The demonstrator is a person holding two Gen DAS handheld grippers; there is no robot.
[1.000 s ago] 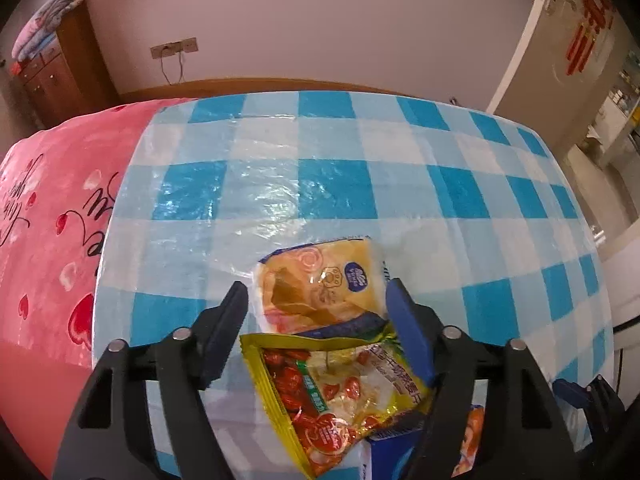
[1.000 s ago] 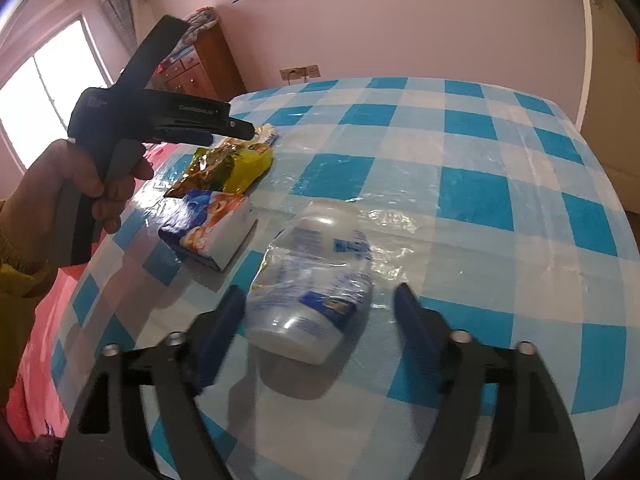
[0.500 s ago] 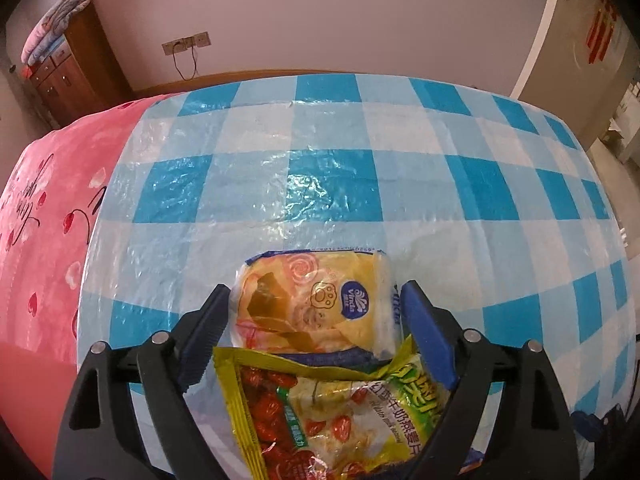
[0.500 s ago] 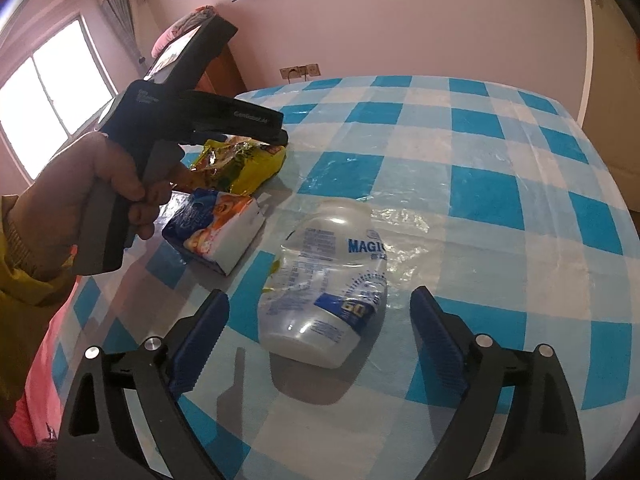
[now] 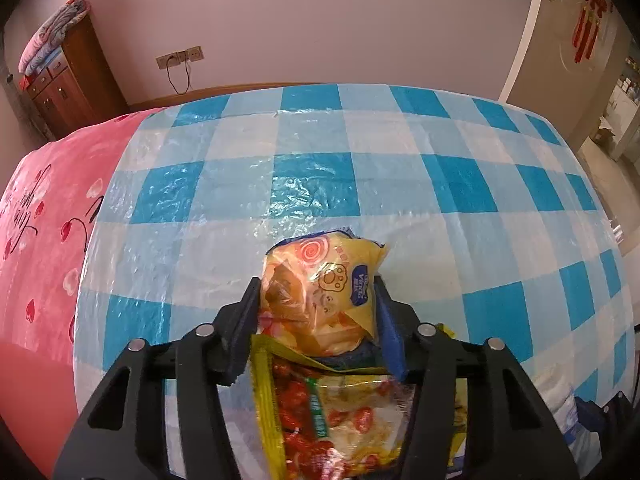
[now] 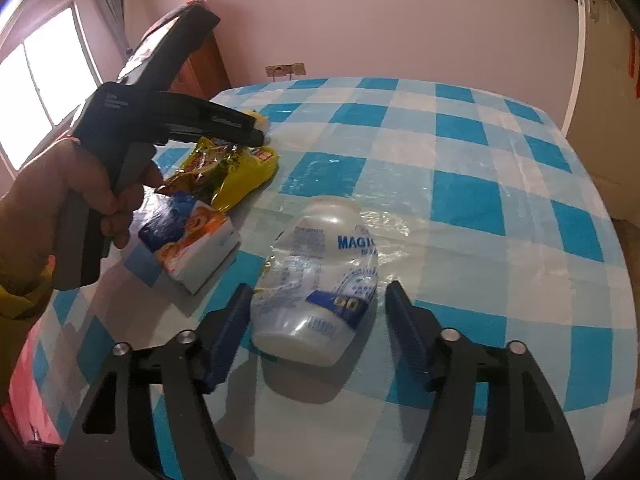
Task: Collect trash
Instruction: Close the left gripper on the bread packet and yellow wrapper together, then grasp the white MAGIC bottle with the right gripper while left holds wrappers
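On a table under a blue-and-white checked plastic cloth (image 5: 312, 184), the left gripper (image 5: 318, 312), its jaws just closed in, pinches a yellow bread wrapper (image 5: 320, 292) between both pads, above a yellow-green snack bag (image 5: 340, 420). The right gripper (image 6: 318, 320), jaws also just narrowing, straddles a crushed clear plastic bottle (image 6: 320, 280) lying on its side; its left pad touches the bottle, the right stands clear. A blue-and-orange packet (image 6: 188, 240) lies beside the bottle.
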